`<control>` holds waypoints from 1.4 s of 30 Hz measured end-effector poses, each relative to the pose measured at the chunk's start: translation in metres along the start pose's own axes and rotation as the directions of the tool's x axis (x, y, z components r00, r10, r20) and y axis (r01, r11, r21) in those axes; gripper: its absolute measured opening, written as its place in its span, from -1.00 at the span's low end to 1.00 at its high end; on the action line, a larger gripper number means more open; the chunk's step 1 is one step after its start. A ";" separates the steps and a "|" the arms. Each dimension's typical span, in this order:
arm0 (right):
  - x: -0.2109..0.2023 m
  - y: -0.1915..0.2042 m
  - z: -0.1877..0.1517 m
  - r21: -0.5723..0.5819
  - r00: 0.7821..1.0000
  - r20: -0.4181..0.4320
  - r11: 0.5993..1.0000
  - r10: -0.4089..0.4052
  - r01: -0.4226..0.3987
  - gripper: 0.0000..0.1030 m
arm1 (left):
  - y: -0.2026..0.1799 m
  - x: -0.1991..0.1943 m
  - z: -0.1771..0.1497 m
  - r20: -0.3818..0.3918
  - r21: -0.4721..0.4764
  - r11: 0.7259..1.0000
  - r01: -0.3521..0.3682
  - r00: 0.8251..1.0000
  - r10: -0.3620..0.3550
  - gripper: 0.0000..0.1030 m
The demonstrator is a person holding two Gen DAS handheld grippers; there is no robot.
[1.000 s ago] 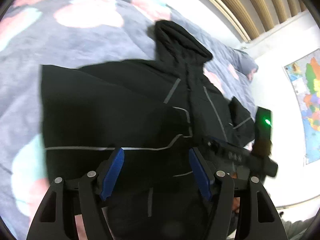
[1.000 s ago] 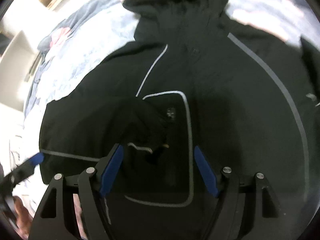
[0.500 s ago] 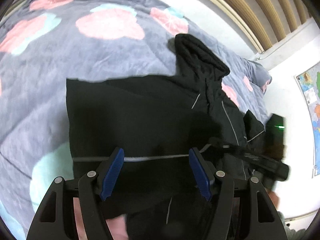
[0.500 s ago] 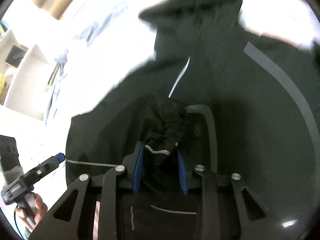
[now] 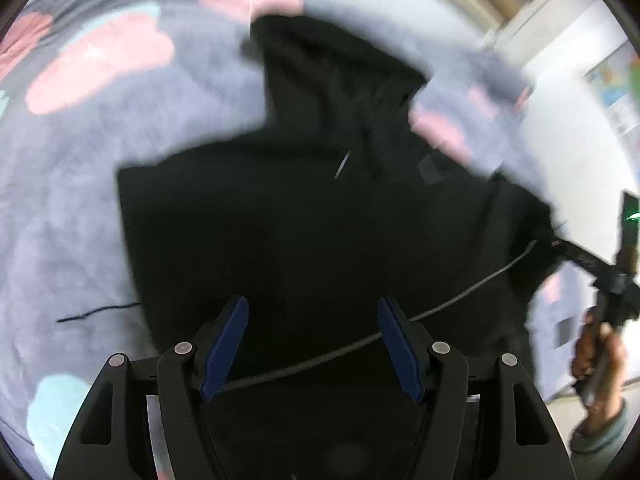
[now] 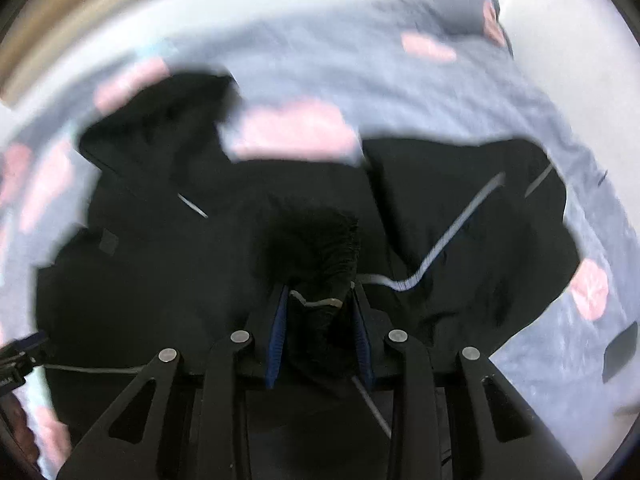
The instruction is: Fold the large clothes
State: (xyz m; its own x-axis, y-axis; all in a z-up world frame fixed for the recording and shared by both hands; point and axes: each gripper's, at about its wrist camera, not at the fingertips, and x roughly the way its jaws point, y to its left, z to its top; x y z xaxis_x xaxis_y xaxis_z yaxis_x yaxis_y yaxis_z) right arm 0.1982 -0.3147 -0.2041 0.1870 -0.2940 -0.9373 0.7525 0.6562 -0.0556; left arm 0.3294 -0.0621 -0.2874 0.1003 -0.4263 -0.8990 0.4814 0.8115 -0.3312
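A black hooded jacket is spread on a grey bedspread with pink patches. A bunched ribbed cuff of the jacket is clamped between the fingers of the right gripper. The left gripper is held spread wide above the jacket, gripping nothing.

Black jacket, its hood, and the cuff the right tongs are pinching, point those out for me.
Black jacket (image 5: 320,232): left wrist view, on the flat body panel.
Hood (image 5: 328,64): left wrist view, on its dark upper part.
Cuff (image 6: 320,240): right wrist view, on the bunched fabric above the right tongs (image 6: 319,312).
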 end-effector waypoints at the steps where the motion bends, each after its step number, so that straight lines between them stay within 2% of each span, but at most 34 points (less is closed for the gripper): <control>1: 0.022 -0.003 -0.006 0.021 0.999 -0.053 1.000 -0.005 0.006 -0.34 | -0.001 0.023 0.000 -0.047 0.018 0.998 -0.060 0.997 0.061 0.31; 3: 0.054 -0.016 -0.017 0.072 0.992 -0.129 0.997 0.002 0.007 -0.33 | -0.002 0.054 -0.002 -0.098 0.070 0.985 -0.156 0.982 0.162 0.25; 4: 0.066 -0.018 -0.021 0.082 0.989 -0.150 0.997 -0.005 0.018 -0.30 | -0.003 0.061 -0.004 -0.094 0.087 0.979 -0.184 0.977 0.192 0.25; 7: 0.079 -0.019 -0.022 0.088 0.988 -0.156 0.996 -0.014 0.028 -0.26 | -0.006 0.067 -0.001 -0.089 0.083 0.970 -0.228 0.968 0.235 0.28; 10: 0.071 -0.017 -0.016 0.080 0.984 -0.179 0.996 -0.025 0.040 -0.25 | -0.008 0.064 0.002 -0.091 0.072 0.967 -0.244 0.964 0.250 0.28; 12: 0.048 -0.011 -0.010 0.065 0.987 -0.155 0.997 -0.030 0.041 -0.16 | -0.013 0.050 0.000 -0.073 0.075 0.968 -0.239 0.967 0.245 0.26; 13: 0.029 -0.007 -0.009 0.056 0.993 -0.114 0.998 -0.020 0.027 -0.07 | -0.016 0.036 -0.002 -0.062 0.067 0.977 -0.201 0.977 0.205 0.26; 14: 0.008 0.001 -0.010 0.040 0.998 -0.062 0.999 0.001 0.001 0.04 | -0.017 0.025 -0.005 -0.047 0.057 0.984 -0.168 0.984 0.170 0.26; 15: -0.011 0.010 -0.011 0.019 1.000 -0.012 1.000 0.024 -0.024 0.28 | -0.018 0.011 -0.008 -0.019 0.044 0.990 -0.136 0.990 0.137 0.26; 16: -0.024 0.022 -0.013 -0.009 0.999 0.028 0.999 0.046 -0.046 0.38 | -0.019 0.002 -0.011 0.002 0.037 0.992 -0.121 0.993 0.121 0.26; 18: -0.032 0.051 -0.019 -0.085 0.995 0.040 0.993 0.091 -0.087 0.37 | -0.019 -0.011 -0.019 0.028 0.027 0.992 -0.122 0.992 0.121 0.26; 20: -0.014 0.077 -0.026 -0.137 0.994 -0.006 0.984 0.112 -0.112 0.35 | -0.016 -0.004 -0.027 0.006 0.009 0.988 -0.153 0.988 0.153 0.26; 21: 0.000 0.085 -0.029 -0.140 0.993 -0.034 0.984 0.110 -0.114 0.28 | -0.010 0.005 -0.032 -0.031 -0.006 0.985 -0.173 0.984 0.173 0.26; 22: 0.023 0.092 -0.037 -0.130 0.991 -0.089 0.985 0.099 -0.110 0.18 | -0.002 0.015 -0.036 -0.064 -0.017 0.981 -0.191 0.980 0.190 0.26; 24: 0.061 0.097 -0.048 -0.104 0.977 -0.194 0.989 0.086 -0.107 0.19 | 0.009 0.034 -0.042 -0.121 -0.015 0.976 -0.219 0.969 0.216 0.27; 26: 0.072 0.093 -0.048 -0.058 0.975 -0.189 0.989 0.120 -0.133 0.19 | 0.012 0.038 -0.039 -0.145 0.005 0.976 -0.216 0.966 0.215 0.27; 28: 0.065 0.095 -0.042 -0.065 0.970 -0.216 0.990 0.112 -0.129 0.19 | 0.008 0.028 -0.032 -0.158 0.023 0.970 -0.241 0.957 0.241 0.26; 30: 0.041 0.093 -0.038 -0.068 0.967 -0.208 0.984 0.145 -0.162 0.18 | 0.003 0.008 -0.031 -0.108 0.027 0.967 -0.253 0.961 0.254 0.22; 33: -0.016 0.079 -0.046 -0.056 0.966 -0.121 0.971 0.226 -0.234 0.18 | -0.003 -0.039 -0.042 -0.019 -0.013 0.980 -0.199 0.980 0.198 0.22; 35: -0.047 0.069 -0.057 -0.051 0.967 -0.086 0.968 0.240 -0.245 0.18 | -0.009 -0.071 -0.057 0.031 -0.047 0.986 -0.159 0.987 0.160 0.22; 39: -0.092 0.045 -0.087 -0.051 0.972 -0.061 0.972 0.227 -0.230 0.18 | -0.029 -0.121 -0.091 0.131 -0.046 0.994 -0.102 0.986 0.107 0.22; 42: -0.120 0.027 -0.100 -0.069 0.979 -0.039 0.977 0.198 -0.200 0.18 | -0.053 -0.141 -0.108 0.181 -0.010 0.994 -0.110 0.977 0.110 0.22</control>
State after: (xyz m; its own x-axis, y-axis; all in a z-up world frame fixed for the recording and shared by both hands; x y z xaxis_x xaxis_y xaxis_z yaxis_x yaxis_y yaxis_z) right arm 0.1326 -0.1926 -0.1278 0.3072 -0.1309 -0.9426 0.6543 0.7483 0.1093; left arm 0.1958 -0.0013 -0.1738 0.3086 -0.3994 -0.8633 0.4587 0.8576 -0.2328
